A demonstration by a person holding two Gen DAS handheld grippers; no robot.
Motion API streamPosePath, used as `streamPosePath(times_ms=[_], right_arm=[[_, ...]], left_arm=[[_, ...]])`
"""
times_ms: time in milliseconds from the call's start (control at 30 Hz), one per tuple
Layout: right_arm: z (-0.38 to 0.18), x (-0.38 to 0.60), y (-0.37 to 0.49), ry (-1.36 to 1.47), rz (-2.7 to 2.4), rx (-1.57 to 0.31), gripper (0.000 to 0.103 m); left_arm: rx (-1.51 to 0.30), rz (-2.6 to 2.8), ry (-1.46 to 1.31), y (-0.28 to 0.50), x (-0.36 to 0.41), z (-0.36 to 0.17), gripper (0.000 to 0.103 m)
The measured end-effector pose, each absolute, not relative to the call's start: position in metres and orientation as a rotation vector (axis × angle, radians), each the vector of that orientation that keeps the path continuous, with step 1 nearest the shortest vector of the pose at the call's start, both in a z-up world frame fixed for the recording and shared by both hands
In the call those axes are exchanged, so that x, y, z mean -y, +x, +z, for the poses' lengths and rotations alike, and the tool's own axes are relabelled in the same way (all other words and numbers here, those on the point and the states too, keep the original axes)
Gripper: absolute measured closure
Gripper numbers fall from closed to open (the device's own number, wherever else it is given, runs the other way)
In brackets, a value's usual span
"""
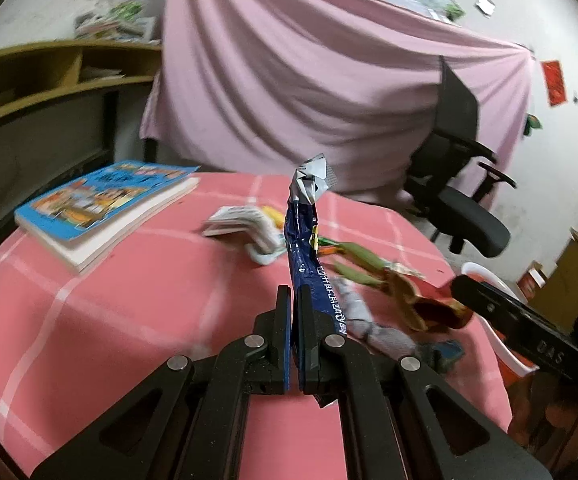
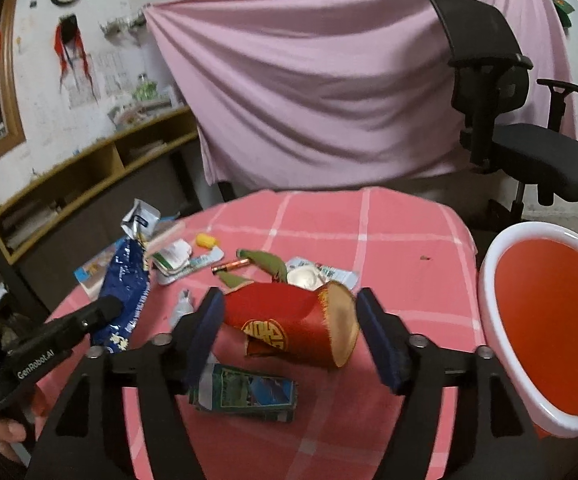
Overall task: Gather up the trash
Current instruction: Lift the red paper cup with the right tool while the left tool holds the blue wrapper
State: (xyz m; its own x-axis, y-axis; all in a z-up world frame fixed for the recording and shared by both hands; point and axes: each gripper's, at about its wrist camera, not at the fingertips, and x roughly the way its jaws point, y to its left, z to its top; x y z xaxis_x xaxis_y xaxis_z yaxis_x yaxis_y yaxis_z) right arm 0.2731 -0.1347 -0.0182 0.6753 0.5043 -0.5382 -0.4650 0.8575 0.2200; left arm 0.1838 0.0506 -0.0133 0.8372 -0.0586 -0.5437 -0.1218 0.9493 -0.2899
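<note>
Tablecloth showing pink-red with a white grid check. Backdrop sheet reading plain pale pink, upper centre. Wrapper showing dark blue with white print, silver at its torn top. Paper cup, centre frame, showing red with a gold round emblem and gold rim band. Bin, right edge, showing orange-red inside, white rim. Book, left, showing a bright blue cover with orange patches. Chair reading black.

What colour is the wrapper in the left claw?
Dark blue wrapper with white print, silver at its top; clearest in left wrist view.
</note>
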Motion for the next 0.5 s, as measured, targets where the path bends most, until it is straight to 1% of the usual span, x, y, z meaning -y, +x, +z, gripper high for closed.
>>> streamPosePath(times_ms=[67, 167, 500], right_arm=[[-0.018, 0.127, 0.272, 0.052, 0.545, -0.634, 0.023], [-0.02, 0.116, 0.272, 0.016, 0.528, -0.651, 0.018], [-0.031, 0.1, 0.282, -0.033, 0.44, -0.721, 0.018]], left_arm=[[-0.586, 0.059, -0.341, 0.183, -0.058, -0.015, 0.102], [-0.585, 0.075, -0.356, 0.181, -0.064, -0.014, 0.102], [-0.595, 0.065, -0.362, 0.178, -0.068, -0.014, 0.102]])
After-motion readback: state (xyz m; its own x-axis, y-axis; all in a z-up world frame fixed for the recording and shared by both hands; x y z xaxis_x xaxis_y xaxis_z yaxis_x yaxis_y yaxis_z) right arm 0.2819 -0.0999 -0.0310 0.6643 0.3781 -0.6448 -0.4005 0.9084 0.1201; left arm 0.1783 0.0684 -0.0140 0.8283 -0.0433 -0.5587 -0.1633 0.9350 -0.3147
